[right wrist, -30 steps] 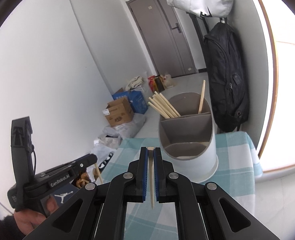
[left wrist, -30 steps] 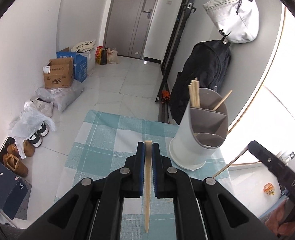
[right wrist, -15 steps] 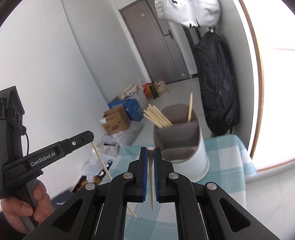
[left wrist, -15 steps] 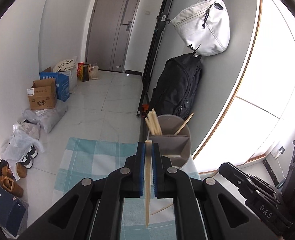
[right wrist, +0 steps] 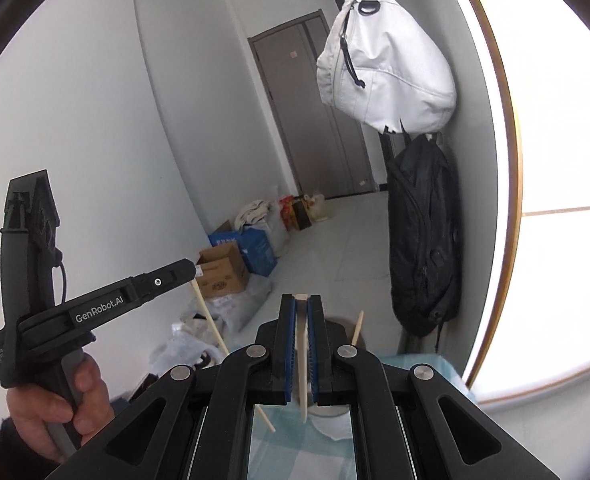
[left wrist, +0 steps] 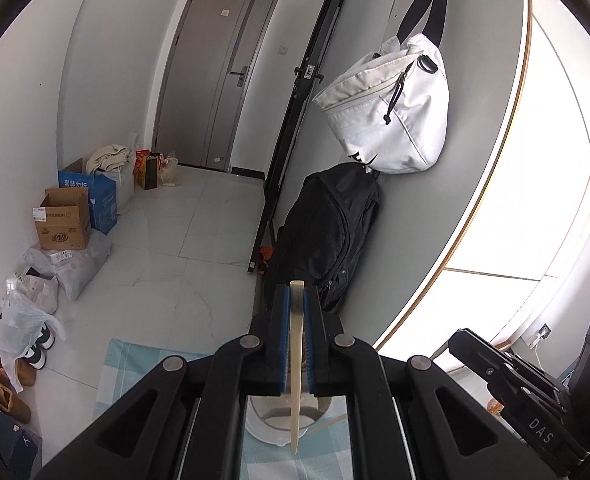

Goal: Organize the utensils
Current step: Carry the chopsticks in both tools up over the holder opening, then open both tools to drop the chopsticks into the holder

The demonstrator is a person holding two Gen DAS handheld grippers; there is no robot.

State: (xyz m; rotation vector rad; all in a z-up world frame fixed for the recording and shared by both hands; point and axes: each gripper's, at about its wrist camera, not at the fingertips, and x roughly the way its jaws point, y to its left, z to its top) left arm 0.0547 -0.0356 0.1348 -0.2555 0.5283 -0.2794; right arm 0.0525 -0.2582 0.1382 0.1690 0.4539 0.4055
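- Left tongs (left wrist: 296,300) clamping tight on a wooden chopstick (left wrist: 295,364), blue pads pressed to both its sides, thin end hanging down over the holder.
- Right tongs (right wrist: 301,312) likewise pinching a second chopstick (right wrist: 302,360) with no gap left, tip pointing down at the cloth.
- Sitting low between the fingers, nearly hidden: white utensil holder (left wrist: 273,420) on the checked blue tablecloth (left wrist: 131,364); only its rim and part of one compartment showing in the left view, a sliver of base in the right.
- Poking up behind the right tongs: one more chopstick (right wrist: 358,326) standing in the holder; the others already stowed blocked from sight.
- Showing at the left of the right view: a hand (right wrist: 55,408) gripping the left tool's handle, its chopstick slanting down behind the fingers.
- Hanging on the wall beyond: white bag (left wrist: 391,108) above a black backpack (left wrist: 327,232).
- Compared with a second ago: both tongs riding higher, holder sinking from the middle of each view to the bottom edge, grips unchanged.
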